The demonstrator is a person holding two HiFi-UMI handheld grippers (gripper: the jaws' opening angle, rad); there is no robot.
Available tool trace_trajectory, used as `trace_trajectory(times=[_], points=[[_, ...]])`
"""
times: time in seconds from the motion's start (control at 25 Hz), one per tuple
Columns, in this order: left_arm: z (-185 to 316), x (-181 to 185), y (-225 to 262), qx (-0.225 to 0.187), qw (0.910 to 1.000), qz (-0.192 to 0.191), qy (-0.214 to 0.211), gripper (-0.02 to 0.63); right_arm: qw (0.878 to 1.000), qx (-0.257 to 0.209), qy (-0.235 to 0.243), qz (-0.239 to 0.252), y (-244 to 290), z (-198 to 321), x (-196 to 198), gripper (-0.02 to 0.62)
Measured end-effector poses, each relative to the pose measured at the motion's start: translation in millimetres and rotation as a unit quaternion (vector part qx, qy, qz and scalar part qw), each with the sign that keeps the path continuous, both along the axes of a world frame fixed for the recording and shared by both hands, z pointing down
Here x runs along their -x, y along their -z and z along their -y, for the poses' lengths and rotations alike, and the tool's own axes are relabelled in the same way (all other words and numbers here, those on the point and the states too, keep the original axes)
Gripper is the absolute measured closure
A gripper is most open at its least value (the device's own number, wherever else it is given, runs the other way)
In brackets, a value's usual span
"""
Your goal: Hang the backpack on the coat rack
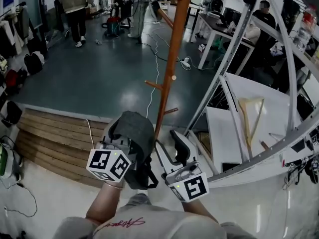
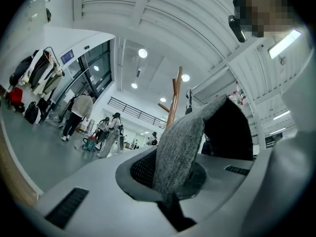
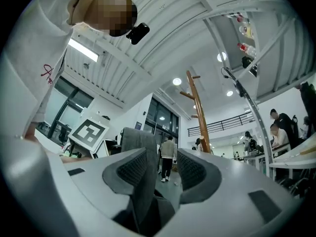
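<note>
Left claw clamped on backpack fabric | right claw spread wide, strap lying loose between | backpack held just ahead, coat rack beyond | judged soft, floppy, fairly light; top loop advised for grip

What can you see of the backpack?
The backpack is dark grey, soft woven fabric, with black straps dangling beneath. It is held up beside the pole of the coat rack, not yet on a peg. The left gripper is clamped on a grey band of it. Another band lies between the open jaws of the right gripper, against one pad.
</note>
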State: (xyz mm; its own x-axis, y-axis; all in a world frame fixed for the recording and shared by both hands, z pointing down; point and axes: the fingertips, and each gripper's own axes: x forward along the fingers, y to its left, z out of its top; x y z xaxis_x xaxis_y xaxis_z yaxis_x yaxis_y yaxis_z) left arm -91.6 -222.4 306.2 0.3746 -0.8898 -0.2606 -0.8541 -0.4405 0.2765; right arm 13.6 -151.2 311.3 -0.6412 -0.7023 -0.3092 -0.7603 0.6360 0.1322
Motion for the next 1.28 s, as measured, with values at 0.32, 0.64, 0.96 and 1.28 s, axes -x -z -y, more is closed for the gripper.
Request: trace_trajectory(times=[0.32,0.64,0.96,1.28], points=[[81.1,5.0,-0.1,0.001,0.9997,0.018,-0.014,0.584,0.999,-0.023,0.019,-0.016,-3.5,52.0,35.2,0.396],[120.5,-0.8,2.5,0.01,0.9992,0.036,-0.01,0.584,0.992,0.024,-0.03,-0.118,-39.8,111.8,45.2,0.39],[131.1,-3.4,0.6,0.009,0.9981,0.06,0.012,0.584,0.992,0.032,-0.053,-0.111,-41.9,142.9,54.5,0.39],[133.9,8.5,-0.7,0.001,0.9959,0.088,0.023,0.584,0.993,0.028,-0.07,-0.096,-33.7,179.5,37.4,0.509]])
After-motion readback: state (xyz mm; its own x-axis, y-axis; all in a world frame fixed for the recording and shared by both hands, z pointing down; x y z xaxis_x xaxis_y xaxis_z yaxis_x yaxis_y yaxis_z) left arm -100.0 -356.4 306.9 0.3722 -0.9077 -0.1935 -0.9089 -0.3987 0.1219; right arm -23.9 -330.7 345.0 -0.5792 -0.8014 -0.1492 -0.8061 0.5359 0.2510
